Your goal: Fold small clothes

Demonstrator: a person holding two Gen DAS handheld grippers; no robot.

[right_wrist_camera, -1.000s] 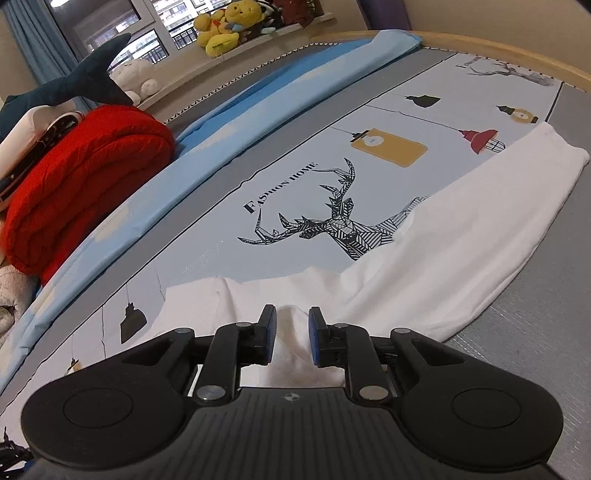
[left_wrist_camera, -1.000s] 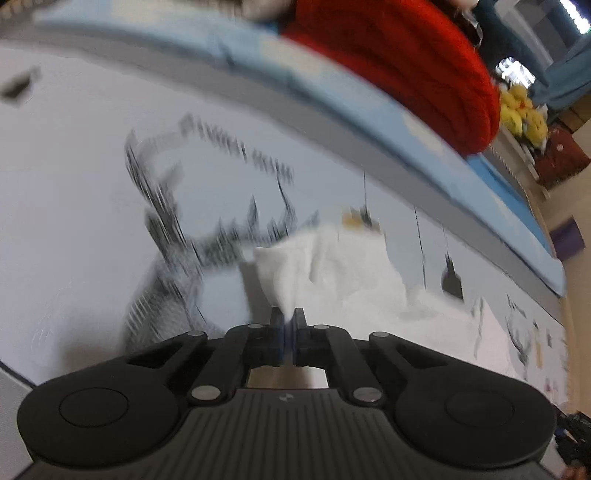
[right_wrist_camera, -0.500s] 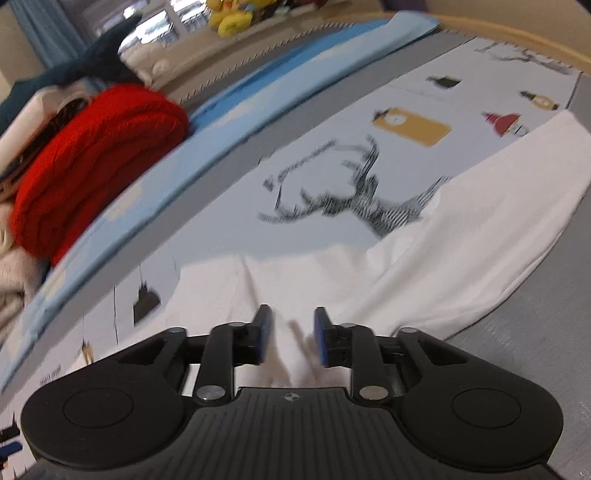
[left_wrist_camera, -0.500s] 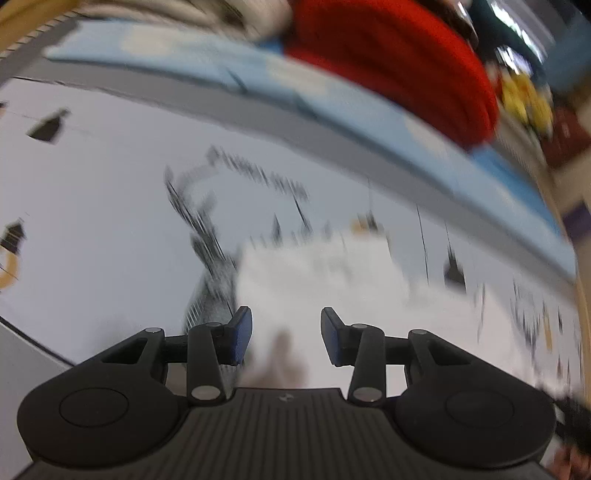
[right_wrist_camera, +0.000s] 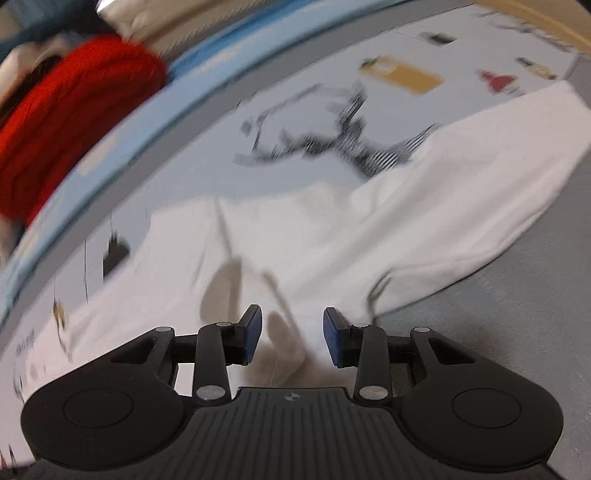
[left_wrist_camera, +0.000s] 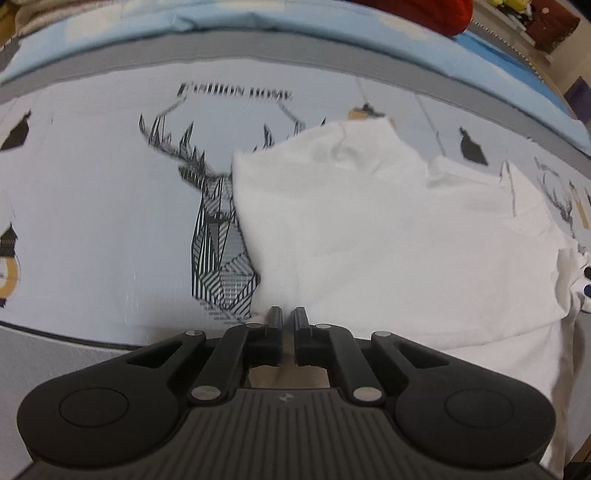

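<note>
A white garment (left_wrist_camera: 388, 229) lies partly folded on the printed bed cover, its left edge over the deer print (left_wrist_camera: 218, 236). My left gripper (left_wrist_camera: 287, 318) sits at the garment's near left edge with its jaws almost together; whether cloth is between them is unclear. In the right wrist view the same white garment (right_wrist_camera: 424, 206) spreads to the right, blurred by motion. My right gripper (right_wrist_camera: 291, 328) is open just above the garment's near fold, with nothing between its pads.
A red knitted blanket (right_wrist_camera: 70, 110) lies at the back left on a light blue sheet (left_wrist_camera: 258, 33). A grey band (right_wrist_camera: 517, 332) of the cover runs along the near right. Plush toys (left_wrist_camera: 509, 5) sit on the far sill.
My left gripper let go of the lifted cloth, opened, then closed to a narrow gap at the garment's near edge. My right gripper opened wider and swung over the garment.
</note>
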